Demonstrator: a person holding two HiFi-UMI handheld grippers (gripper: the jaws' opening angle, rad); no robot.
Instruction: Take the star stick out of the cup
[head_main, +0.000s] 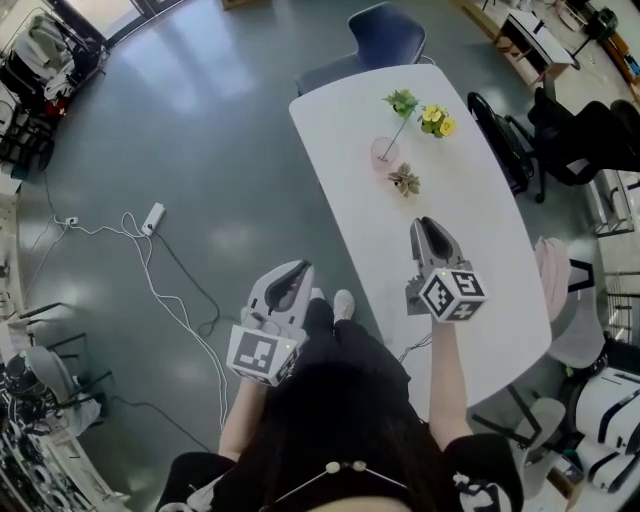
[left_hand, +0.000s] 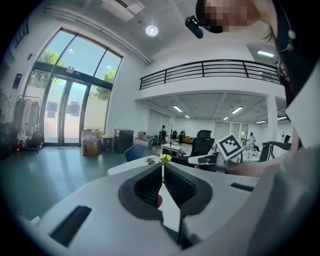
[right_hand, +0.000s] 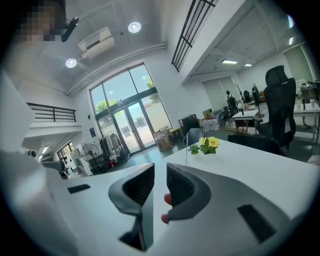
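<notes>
A pink cup (head_main: 386, 153) stands on the white table (head_main: 480, 260) toward its far end. A thin stick topped with a green star (head_main: 402, 101) leans out of it. In the right gripper view the star (right_hand: 194, 148) shows far ahead, with the cup hidden behind the jaws. My right gripper (head_main: 428, 222) hovers over the table, well short of the cup, with its jaws (right_hand: 160, 167) open and nothing between them. Left of the table, my left gripper (head_main: 300, 268) hangs over the floor, and in its own view (left_hand: 162, 169) the jaw tips meet, shut and empty.
Yellow flowers (head_main: 437, 121) sit just right of the star, and a small brownish sprig (head_main: 404, 181) lies near the cup. A blue chair (head_main: 385, 35) stands at the table's far end, black office chairs (head_main: 570, 135) at the right. A power strip and cable (head_main: 153, 217) lie on the floor.
</notes>
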